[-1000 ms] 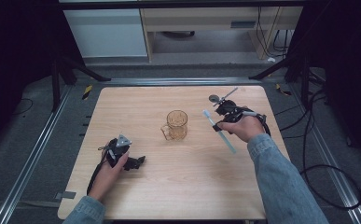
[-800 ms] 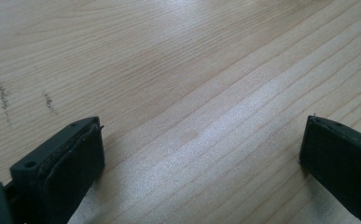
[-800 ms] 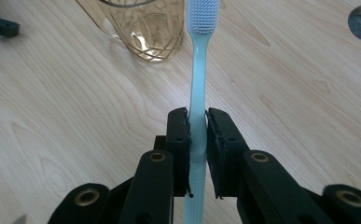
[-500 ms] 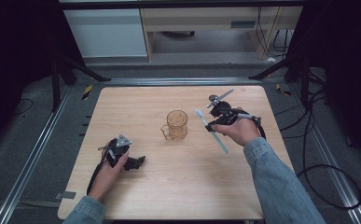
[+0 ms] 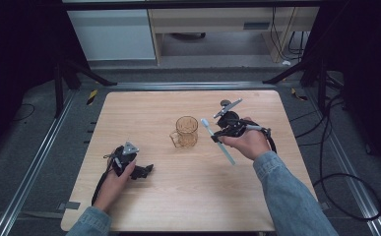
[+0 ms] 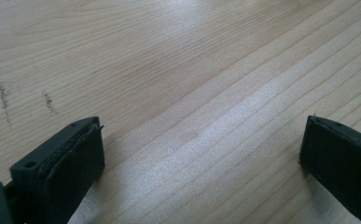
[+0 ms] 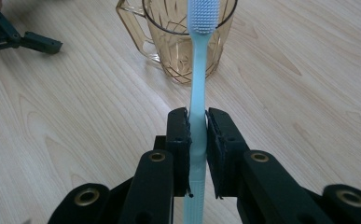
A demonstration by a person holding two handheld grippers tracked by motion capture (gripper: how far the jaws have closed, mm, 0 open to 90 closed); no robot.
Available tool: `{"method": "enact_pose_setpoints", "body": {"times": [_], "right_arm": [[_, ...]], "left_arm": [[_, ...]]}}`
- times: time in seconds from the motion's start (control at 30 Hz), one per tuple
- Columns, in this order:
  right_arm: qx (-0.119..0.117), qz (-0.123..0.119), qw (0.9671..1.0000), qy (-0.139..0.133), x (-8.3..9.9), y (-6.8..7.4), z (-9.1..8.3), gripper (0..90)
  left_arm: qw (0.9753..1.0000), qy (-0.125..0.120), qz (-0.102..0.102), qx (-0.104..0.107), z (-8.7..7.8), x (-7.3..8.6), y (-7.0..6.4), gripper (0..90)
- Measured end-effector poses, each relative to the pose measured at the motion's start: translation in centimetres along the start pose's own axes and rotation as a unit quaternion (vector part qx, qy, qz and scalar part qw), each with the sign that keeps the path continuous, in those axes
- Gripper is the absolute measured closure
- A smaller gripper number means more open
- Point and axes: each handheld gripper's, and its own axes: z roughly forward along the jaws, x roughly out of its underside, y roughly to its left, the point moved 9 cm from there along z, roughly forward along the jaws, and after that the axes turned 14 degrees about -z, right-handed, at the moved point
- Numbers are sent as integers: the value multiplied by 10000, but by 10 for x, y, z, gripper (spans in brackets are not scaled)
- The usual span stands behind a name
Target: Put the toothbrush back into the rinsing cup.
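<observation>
The right gripper (image 7: 197,128) clenches a blue toothbrush (image 7: 197,88), its bristles at the amber cup (image 5: 186,131), mid-surface (image 5: 178,196). At seven o'clock of the cup, the left gripper (image 5: 138,170) rests, fingers (image 6: 75,154) spread.

A pale wooden counter (image 5: 143,118) fills the frame's centre on grey floor (image 5: 25,147). Pale cabinets (image 5: 111,34) line the top edge; black cables (image 5: 343,182) trail lower right.

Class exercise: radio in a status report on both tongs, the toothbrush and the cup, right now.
Right tongs shut on toothbrush, bristle end nearing amber cup. Left tongs open, empty, low over table. Nothing between brush and cup.
</observation>
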Motion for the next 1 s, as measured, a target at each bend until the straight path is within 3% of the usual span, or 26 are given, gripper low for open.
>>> {"method": "enact_pose_setpoints", "body": {"times": [0.57,1.0], "right_arm": [[238,242,9984,-456,-18,34,13,795],[396,366,9924,-1108,-47,46,13,795]], "left_arm": [[10000,-9,-11,0,0,0,0,0],[10000,-21,-13,-3,0,0,0,0]]}}
